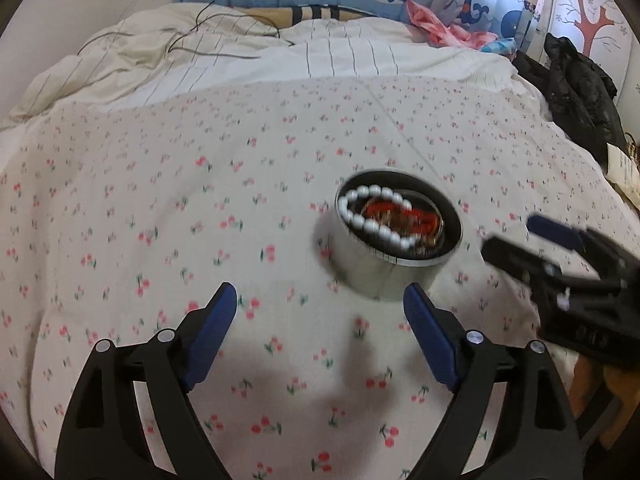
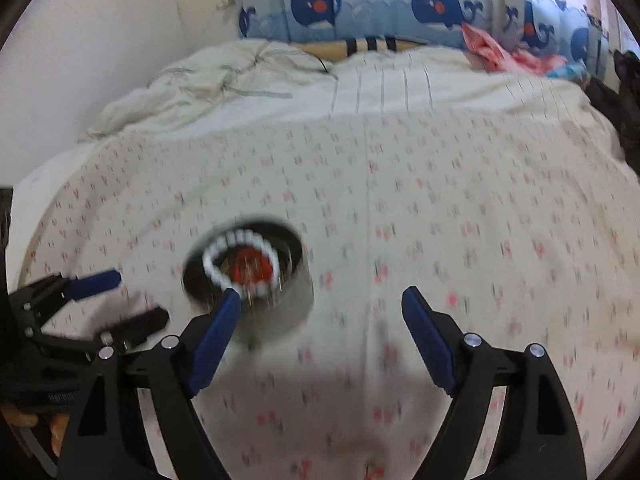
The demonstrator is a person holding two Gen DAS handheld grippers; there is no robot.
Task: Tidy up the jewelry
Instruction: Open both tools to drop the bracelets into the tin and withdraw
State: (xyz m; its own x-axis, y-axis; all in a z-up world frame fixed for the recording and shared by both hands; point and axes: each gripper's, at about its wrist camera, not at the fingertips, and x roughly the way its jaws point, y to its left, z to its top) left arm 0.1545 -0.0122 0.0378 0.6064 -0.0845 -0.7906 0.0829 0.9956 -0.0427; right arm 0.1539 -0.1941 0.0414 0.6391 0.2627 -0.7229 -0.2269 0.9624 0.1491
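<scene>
While both tools stand wide and empty, the round tin sits on the soft flowered bedspread, just ahead of the left gripper and to its right, ahead-left of the right gripper, whose left fingertip overlaps the tin's near rim in its own view; contact cannot be told. White beads and something red lie inside. With the tin on yielding cloth, a knock from either finger could tip it and spill the jewelry; blur makes clearances hard to judge.
</scene>
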